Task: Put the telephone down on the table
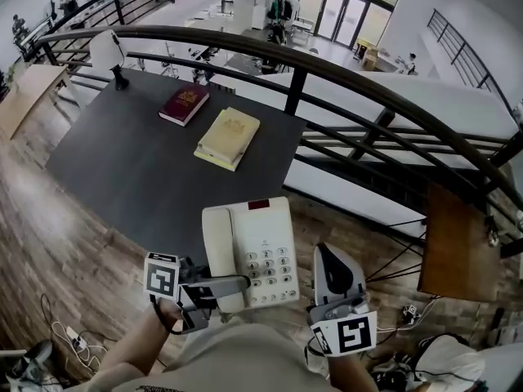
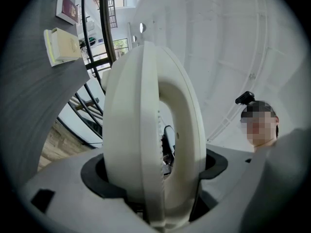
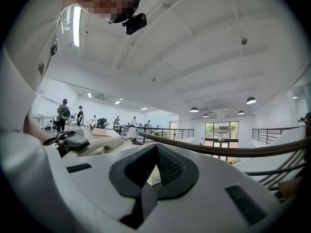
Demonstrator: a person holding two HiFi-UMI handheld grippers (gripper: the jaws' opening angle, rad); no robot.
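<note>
Clamped at its handset side in the left gripper (image 1: 237,284), close to the body: the telephone (image 1: 260,247), with the right gripper (image 1: 328,256) pinched shut on nothing just beside its keypad edge. Points its long axis away, toward the table (image 1: 139,178) ahead, bare short of two books (image 1: 228,137).

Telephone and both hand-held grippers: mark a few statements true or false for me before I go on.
1. The left hand-held gripper is shut on the telephone. True.
2. The right hand-held gripper grips the telephone too. False: its jaws are together on nothing, beside it.
3. Two books lie on the table. True: a maroon book and a cream book.
4. The telephone lies between the books. False: it is held near the table's near edge, apart from them.
</note>
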